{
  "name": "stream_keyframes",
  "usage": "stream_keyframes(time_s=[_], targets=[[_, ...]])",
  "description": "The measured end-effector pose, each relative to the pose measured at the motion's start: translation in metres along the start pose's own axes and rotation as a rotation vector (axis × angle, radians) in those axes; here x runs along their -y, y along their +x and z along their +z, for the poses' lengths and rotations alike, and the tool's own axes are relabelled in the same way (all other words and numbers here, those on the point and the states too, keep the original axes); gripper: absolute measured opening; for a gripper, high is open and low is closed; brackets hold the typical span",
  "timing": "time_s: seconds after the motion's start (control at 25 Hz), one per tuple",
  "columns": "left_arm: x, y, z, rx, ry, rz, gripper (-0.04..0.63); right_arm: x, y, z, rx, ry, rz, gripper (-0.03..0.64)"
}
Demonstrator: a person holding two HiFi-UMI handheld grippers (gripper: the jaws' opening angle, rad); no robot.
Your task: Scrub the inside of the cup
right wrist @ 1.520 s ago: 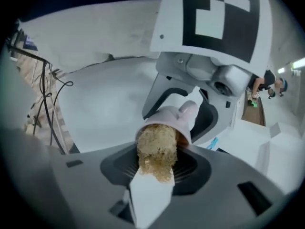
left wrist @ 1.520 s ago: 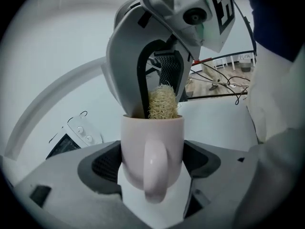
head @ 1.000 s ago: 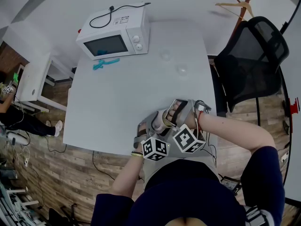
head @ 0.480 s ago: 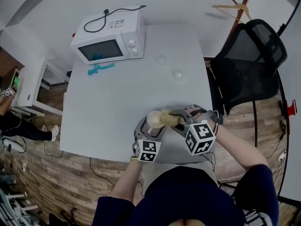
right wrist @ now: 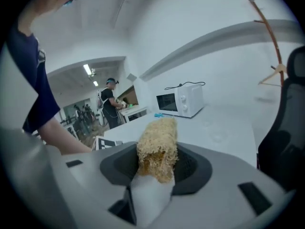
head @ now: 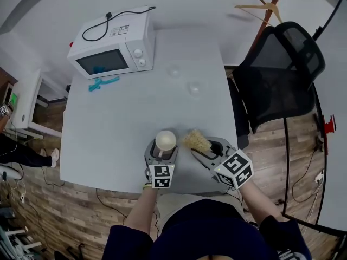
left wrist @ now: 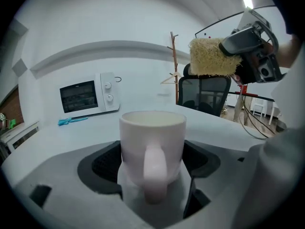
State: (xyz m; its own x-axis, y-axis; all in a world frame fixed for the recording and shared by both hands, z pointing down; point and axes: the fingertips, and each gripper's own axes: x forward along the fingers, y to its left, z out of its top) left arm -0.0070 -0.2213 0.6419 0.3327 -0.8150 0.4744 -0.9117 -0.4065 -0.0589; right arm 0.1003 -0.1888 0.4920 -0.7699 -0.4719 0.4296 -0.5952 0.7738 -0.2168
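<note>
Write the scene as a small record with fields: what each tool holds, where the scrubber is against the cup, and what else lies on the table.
left tool: shut on white cup, upright, handle toward its camera
right tool: shut on fibrous scrubber
scrubber and cup: scrubber outside the cup, to its side, not touching
table: white microwave at the far corner, small blue object beside it

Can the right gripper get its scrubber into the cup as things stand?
Probably yes. The cup, held upright in the left gripper, has its mouth open and uncovered. The loofah scrubber in the right gripper sits just beside it, with nothing between them.
</note>
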Motion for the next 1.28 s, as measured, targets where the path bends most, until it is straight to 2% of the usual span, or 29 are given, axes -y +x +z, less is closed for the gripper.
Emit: stream_keyframes(time_s=[0.12, 0.52, 0.76, 0.88, 1.0, 1.28], targets=[[-0.003, -0.002, 0.001, 0.006, -0.014, 0.025, 0.391, 0.002, -0.008, -0.006, 0.016, 0.052, -0.011, 0.178], [-0.013, -0.005, -0.005, -0.009, -0.054, 0.088, 0.391, -0.008, -0.031, -0.009, 0.067, 0.086, -0.034, 0.178], [-0.02, -0.035, 0.007, 0.036, -0.166, 0.099, 0.408, -0.019, -0.051, -0.021, 0.104, 0.165, -0.057, 0.178], [-0.021, -0.065, 0.014, 0.079, -0.235, 0.092, 0.408, -0.027, -0.057, -0.032, 0.115, 0.223, -0.084, 0.178], [-0.017, -0.099, 0.019, 0.087, -0.273, 0.064, 0.407, -0.044, -0.06, -0.035, 0.146, 0.287, -0.104, 0.178], [0.009, -0.185, 0.028, 0.149, -0.363, -0.037, 0.405, -0.112, -0.063, -0.039, 0.188, 0.301, -0.112, 0.178]])
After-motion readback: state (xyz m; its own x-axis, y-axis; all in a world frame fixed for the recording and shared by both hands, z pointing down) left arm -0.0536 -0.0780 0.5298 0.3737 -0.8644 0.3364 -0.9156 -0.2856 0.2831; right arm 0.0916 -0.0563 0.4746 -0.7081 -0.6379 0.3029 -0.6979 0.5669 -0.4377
